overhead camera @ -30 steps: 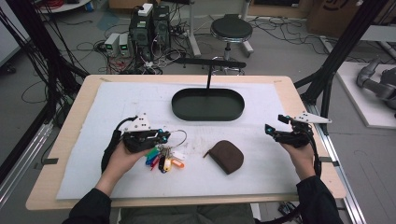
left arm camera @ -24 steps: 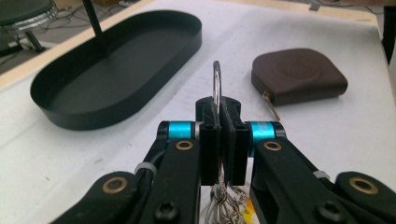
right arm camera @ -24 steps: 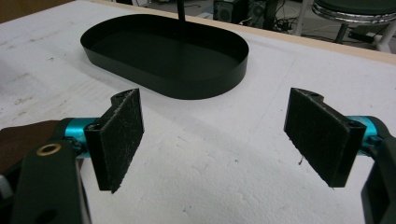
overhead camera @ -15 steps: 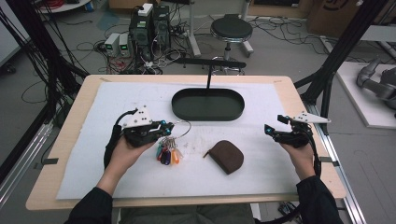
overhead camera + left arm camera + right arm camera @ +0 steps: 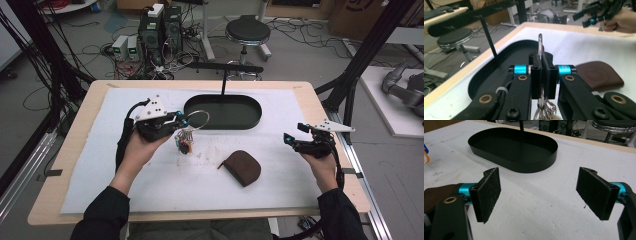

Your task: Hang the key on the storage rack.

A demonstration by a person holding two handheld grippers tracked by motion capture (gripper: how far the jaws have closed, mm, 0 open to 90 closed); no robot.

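Left gripper view shows the left gripper (image 5: 541, 75) pinching a key ring (image 5: 540, 45), keys (image 5: 184, 140) dangling below; the right gripper (image 5: 539, 192) is spread wide.

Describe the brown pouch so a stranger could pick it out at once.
Start at the black oval tray at the back of the white mat. Nearer the person and slightly right lies the brown pouch, flat, alone, between both grippers. It is the mat's one brown, half-round thing; the keys hang from the left gripper.
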